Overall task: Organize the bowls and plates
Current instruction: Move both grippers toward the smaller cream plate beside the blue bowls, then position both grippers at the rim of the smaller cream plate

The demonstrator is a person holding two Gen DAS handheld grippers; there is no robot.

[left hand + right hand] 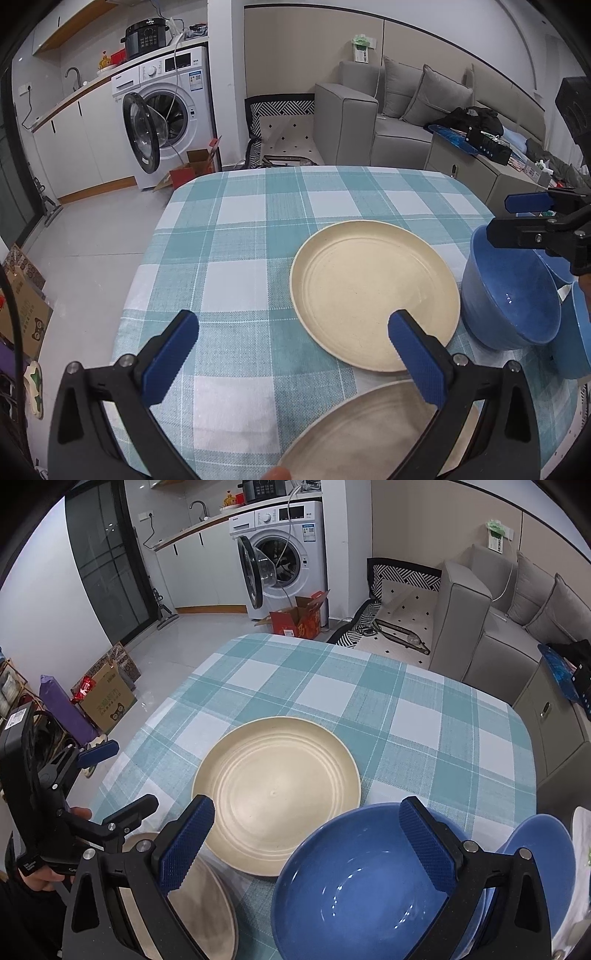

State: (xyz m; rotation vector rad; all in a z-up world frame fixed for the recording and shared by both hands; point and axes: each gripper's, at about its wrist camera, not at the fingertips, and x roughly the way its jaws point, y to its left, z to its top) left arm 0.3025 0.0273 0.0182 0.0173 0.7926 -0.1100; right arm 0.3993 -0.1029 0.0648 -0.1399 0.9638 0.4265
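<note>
1. Two grippers hang over the checked desk point(424, 716), each with its blue-padded jaws spread wide and nothing between them.
2. Nearest in the left wrist view, the left gripper point(291, 356) sits above the near edge of the desk, its right finger overlapping the rim of a cream plate point(373, 432) that lies partly under it; whether the pad touches that plate cannot be told.
3. In the right wrist view the right gripper point(306, 843) hovers released over the near side of the desk, its right finger above the large blue bowl point(362, 882) and its left finger above the near cream plate; contact with either cannot be told.
4. Just right of the large blue bowl stands a second blue bowl point(543, 845), partly hidden behind the gripper's arm and apparently touching the first.
5. A hand point(48, 878) grips the handle of the left gripper at the left edge of the right wrist view.
6. Further in, a second cream plate point(277, 794) lies flat and empty near the middle of the desk, just beside the large blue bowl and close to the near plate.
7. Beyond the desk, a washing machine point(284, 554) stands with its door open, a red cardboard box point(299, 618) on the floor before it, and a grey sofa point(388, 118) lines the right wall.
</note>
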